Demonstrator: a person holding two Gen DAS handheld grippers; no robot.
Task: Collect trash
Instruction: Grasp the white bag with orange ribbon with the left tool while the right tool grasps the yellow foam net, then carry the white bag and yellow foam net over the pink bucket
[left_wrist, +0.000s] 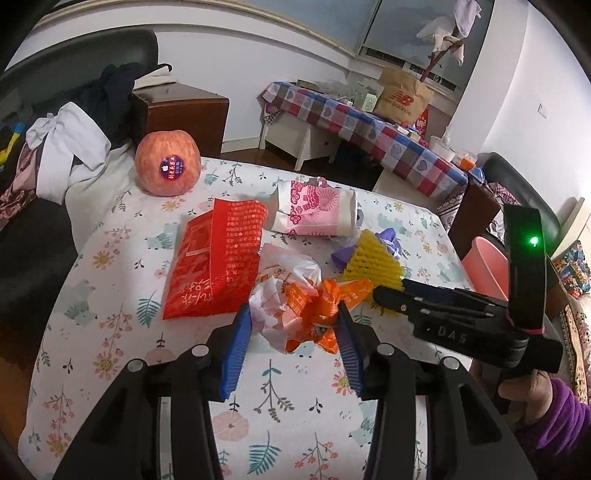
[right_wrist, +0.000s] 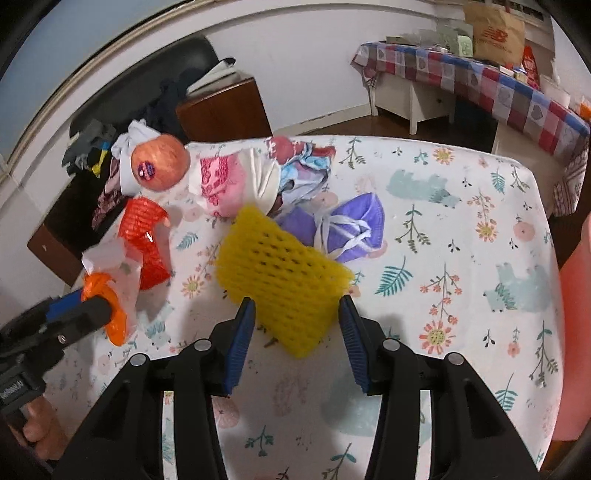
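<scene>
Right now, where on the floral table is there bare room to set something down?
Bare cloth lies right of the purple face mask toward the table edge, and along the near edge. It is crowded from the apple across the red packet to the yellow foam net.

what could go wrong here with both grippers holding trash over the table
The left gripper pinches only loose folds of the crumpled orange and white bag, so it may slip free when lifted. The right gripper holds the yellow foam net by one end; the soft net could sag or pull out. The two grippers work close together, so a swing might bump the red packet or roll the apple, which stands near the table edge.
</scene>
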